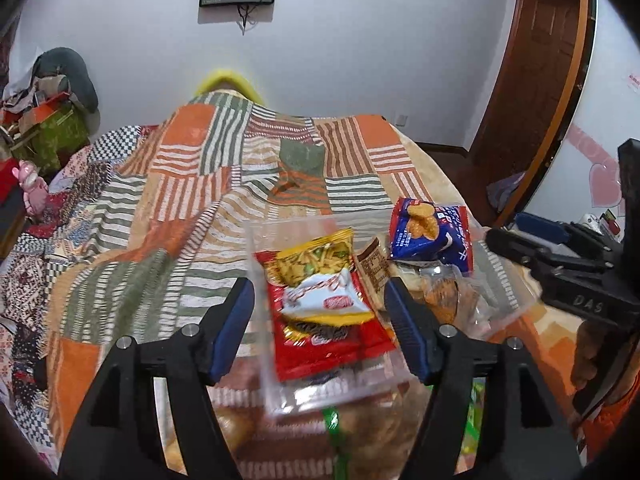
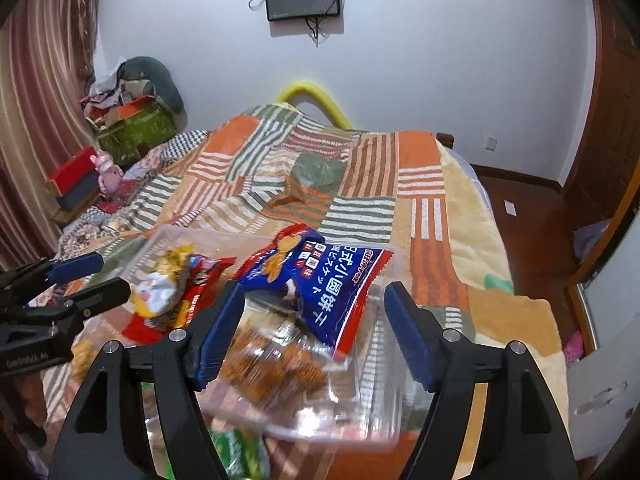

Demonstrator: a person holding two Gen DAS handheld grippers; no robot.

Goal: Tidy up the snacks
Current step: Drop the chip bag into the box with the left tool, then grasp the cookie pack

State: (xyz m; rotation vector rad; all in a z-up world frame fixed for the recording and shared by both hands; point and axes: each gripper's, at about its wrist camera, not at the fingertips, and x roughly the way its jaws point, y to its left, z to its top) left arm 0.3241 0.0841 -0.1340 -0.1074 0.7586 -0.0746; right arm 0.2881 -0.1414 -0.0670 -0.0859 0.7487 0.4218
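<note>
Now both grippers hang over a clear bin of snacks on the bed.

The left gripper has its fingers wide apart, one on each side of a red packet that lies in the left part of the bin, with a yellow packet on top of it. The right gripper also has its fingers apart, above a blue packet and a clear bag of orange snacks in the right part. The bin rests on a striped blanket.
</note>
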